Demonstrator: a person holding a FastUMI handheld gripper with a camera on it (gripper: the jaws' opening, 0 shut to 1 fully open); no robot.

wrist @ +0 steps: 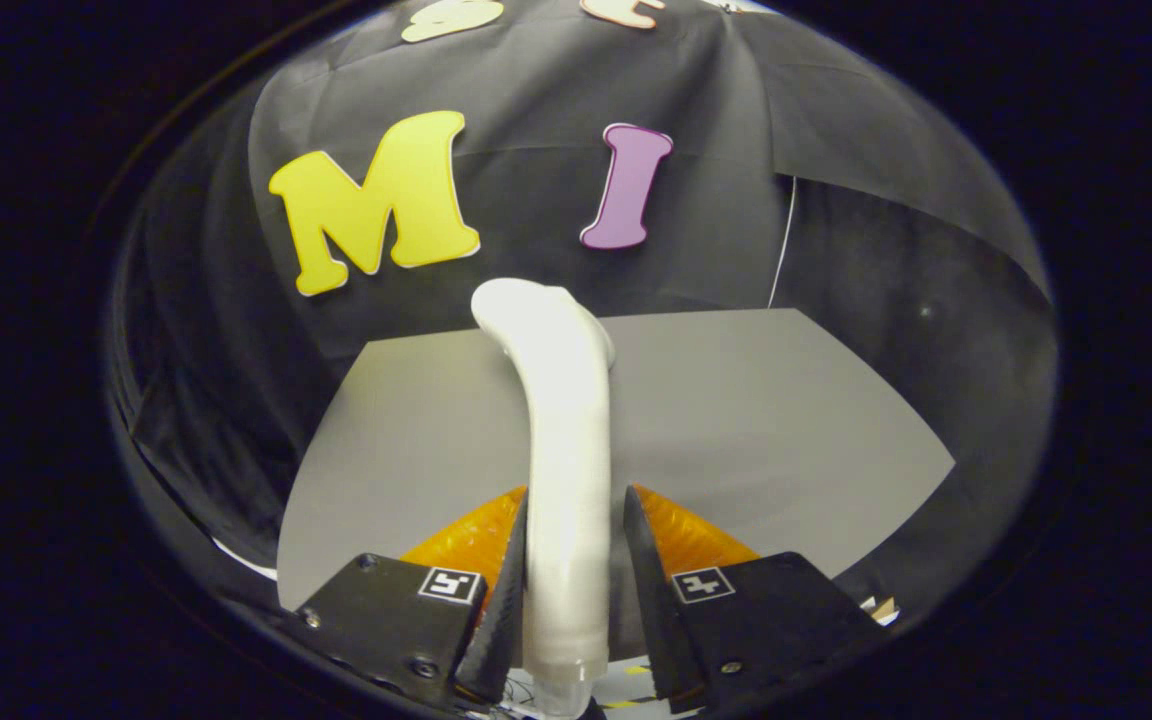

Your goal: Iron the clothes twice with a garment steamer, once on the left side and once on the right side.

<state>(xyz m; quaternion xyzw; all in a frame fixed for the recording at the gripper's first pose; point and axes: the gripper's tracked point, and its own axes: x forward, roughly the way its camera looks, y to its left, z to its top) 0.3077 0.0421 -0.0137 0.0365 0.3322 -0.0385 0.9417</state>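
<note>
Clamping the garment steamer (564,450) by its smooth white handle, your hand-held gripper (572,590) had both fingers pressed on it above the grey desk (786,440). That rigid, glossy plastic looked slippery and top-heavy; a low handle grip seemed right.

Dim booth, soft even light from above, sharp through the middle.
Strong fisheye bending curves the grey table (756,420); the white steamer handle (561,450) glows with mild glare; the booth wall darkens toward the rim, shadows faint.
</note>
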